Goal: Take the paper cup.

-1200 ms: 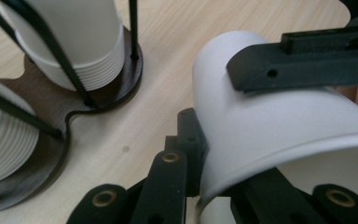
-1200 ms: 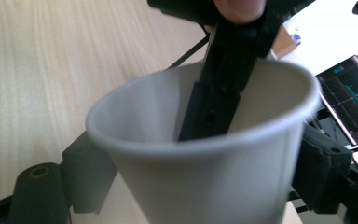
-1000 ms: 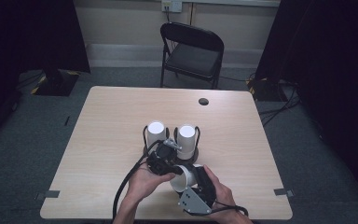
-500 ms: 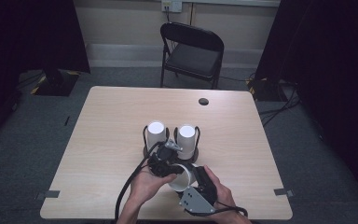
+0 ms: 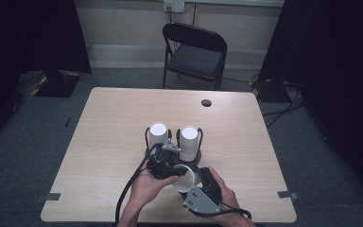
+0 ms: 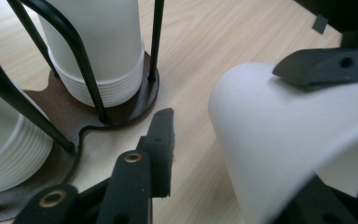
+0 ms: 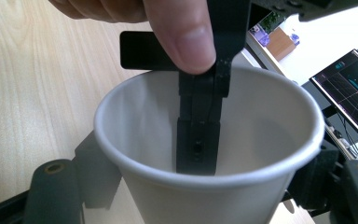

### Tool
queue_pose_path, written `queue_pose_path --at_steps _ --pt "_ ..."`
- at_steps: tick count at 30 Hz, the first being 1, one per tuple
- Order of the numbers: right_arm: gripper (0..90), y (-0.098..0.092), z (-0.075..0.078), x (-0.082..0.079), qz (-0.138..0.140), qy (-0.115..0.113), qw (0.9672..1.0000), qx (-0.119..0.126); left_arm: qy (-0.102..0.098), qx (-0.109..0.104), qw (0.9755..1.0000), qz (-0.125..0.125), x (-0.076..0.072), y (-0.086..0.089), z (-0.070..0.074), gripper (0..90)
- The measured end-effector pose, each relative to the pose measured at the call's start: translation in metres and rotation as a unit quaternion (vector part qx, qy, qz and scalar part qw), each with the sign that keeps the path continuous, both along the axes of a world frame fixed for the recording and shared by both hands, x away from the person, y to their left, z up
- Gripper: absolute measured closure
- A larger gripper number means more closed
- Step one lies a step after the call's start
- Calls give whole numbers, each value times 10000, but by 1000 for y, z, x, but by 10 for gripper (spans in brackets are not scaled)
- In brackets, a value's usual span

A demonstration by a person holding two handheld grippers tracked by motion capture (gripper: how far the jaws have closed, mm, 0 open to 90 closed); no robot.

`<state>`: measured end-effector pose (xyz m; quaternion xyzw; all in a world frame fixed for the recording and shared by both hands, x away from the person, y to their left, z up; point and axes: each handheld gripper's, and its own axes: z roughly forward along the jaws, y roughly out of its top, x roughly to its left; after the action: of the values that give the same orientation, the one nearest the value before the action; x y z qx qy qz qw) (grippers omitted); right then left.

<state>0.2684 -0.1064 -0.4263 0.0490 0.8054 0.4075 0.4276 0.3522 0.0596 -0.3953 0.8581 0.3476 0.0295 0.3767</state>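
A single white paper cup (image 5: 183, 181) lies tipped between my hands near the table's front edge. My right gripper (image 5: 189, 182) is shut on the cup (image 7: 261, 140), a jaw pressing each side after closing in. My left gripper (image 5: 166, 165) straddles the cup's wall (image 6: 284, 130): one jaw is inside the cup and the other stands outside it, clear of the wall. Its jaws have just been opening, so my left gripper (image 6: 233, 154) is open. Behind, two stacks of white cups (image 5: 158, 135) (image 5: 189, 137) stand upside down in a black wire holder (image 5: 149, 135).
The holder's brown base (image 6: 93, 121) and one cup stack (image 6: 102, 46) are just ahead of my left jaw. A round cable hole (image 5: 206, 102) is at the table's far side, with a black folding chair (image 5: 196, 52) beyond. Monitors (image 7: 349, 88) show off to one side.
Both hands and the single cup stay in place in the high view. No jaw movement can be made out there.
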Motion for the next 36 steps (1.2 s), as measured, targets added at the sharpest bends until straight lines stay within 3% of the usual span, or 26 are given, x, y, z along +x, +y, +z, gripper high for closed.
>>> queue_pose_path --at_steps 2,3,8,9,11,19,24,25,36 --pt "251 -1 0 1 -8 -4 10000 4 -58 -88 9999 0 -1 2 0 630" --pt "251 -2 0 2 -33 78 9999 70 -251 -83 9996 58 -4 3 0 585" --pt "252 -5 2 4 -58 156 9997 149 -394 -257 9988 115 -5 8 -1 536" --pt "252 -6 2 4 -67 204 9996 182 -461 -282 9984 144 -6 8 -1 493" --pt "252 -6 2 4 -83 222 9995 203 -659 -240 9973 216 -7 11 -1 449" --pt "253 -9 3 8 -132 386 9986 328 -929 -584 9932 380 -12 18 -2 385" --pt "253 -12 4 10 -169 503 9977 413 -1130 -740 9898 452 -15 21 -3 341" --pt "253 -12 4 10 -186 535 9974 449 -1202 -816 9882 485 -16 22 -4 331" --pt "253 -16 6 13 -205 708 9955 587 -1365 -1137 9819 653 -20 29 -7 279"
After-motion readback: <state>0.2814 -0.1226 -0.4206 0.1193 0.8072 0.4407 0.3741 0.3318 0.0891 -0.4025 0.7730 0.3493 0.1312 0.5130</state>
